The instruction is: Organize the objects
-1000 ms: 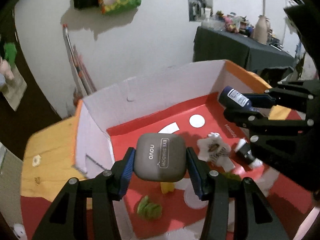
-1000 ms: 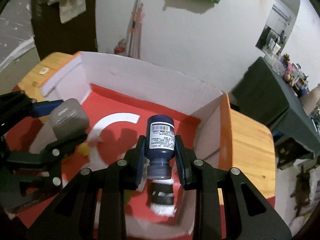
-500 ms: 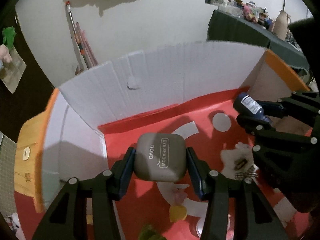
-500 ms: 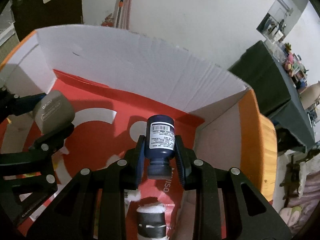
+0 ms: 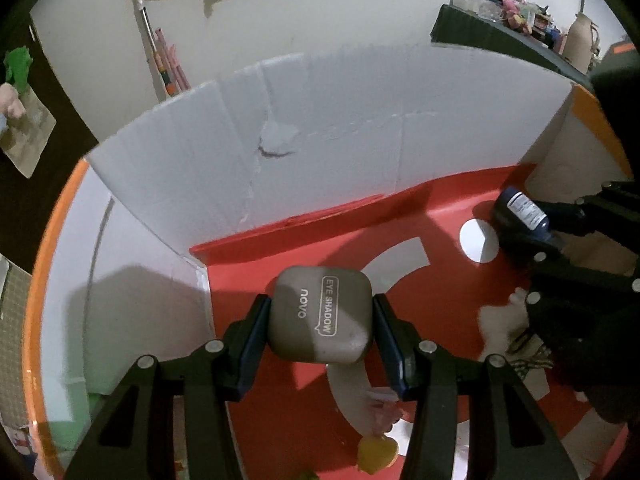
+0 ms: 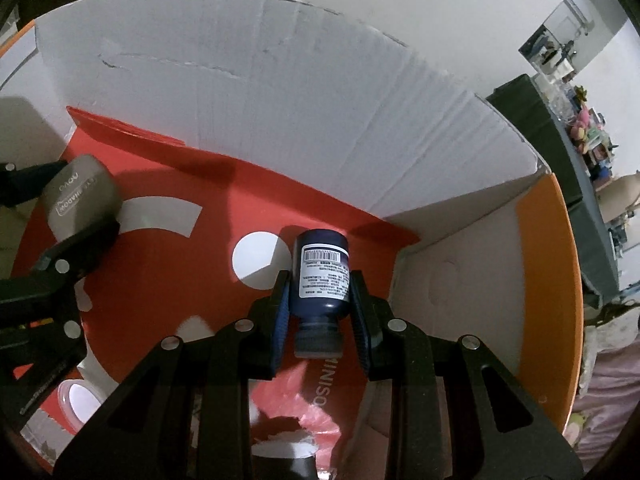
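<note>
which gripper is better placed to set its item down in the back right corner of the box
Right. The right gripper holds the dark blue bottle beside that corner of the white cardboard box.

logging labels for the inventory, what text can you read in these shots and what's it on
"novo" and "EYE SHADOW": on the grey compact held by the left gripper.
"OSINIM", cut off: on the red box floor.
Barcode and fine print on the dark blue bottle in the right gripper: too small to read.

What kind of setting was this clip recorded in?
Probably a lived-in home room, not a lab: a cluttered dark-draped side table with bottles and toys, broom-like poles leaning on a plain wall, and a cardboard box into which each claw is holding a toiletry.
</note>
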A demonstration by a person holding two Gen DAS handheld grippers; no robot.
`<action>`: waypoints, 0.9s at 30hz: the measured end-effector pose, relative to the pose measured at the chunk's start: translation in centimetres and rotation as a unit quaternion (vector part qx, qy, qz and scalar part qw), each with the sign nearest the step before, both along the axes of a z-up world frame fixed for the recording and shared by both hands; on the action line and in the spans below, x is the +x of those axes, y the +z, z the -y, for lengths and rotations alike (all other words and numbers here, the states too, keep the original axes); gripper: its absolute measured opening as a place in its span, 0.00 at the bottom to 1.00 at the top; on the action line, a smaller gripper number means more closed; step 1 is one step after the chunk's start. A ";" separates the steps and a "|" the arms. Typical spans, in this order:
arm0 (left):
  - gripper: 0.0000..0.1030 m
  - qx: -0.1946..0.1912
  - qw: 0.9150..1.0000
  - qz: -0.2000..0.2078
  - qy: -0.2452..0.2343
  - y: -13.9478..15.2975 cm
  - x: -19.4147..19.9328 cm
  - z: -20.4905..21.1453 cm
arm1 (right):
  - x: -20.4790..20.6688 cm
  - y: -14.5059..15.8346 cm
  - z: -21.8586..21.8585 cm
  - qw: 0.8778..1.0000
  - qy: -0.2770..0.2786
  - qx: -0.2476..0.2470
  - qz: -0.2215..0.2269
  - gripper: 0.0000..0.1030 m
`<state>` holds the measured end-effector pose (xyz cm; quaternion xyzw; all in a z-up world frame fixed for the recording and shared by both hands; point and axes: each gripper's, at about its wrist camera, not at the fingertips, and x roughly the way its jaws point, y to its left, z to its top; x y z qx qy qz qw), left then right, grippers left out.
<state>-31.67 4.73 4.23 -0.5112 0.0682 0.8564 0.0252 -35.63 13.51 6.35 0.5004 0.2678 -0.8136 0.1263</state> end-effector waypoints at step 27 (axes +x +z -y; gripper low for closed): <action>0.52 0.012 1.000 0.009 0.010 -0.3 1.3 0.1 | -1.8 -0.2 -0.9 1.000 0.011 0.001 -0.005 0.26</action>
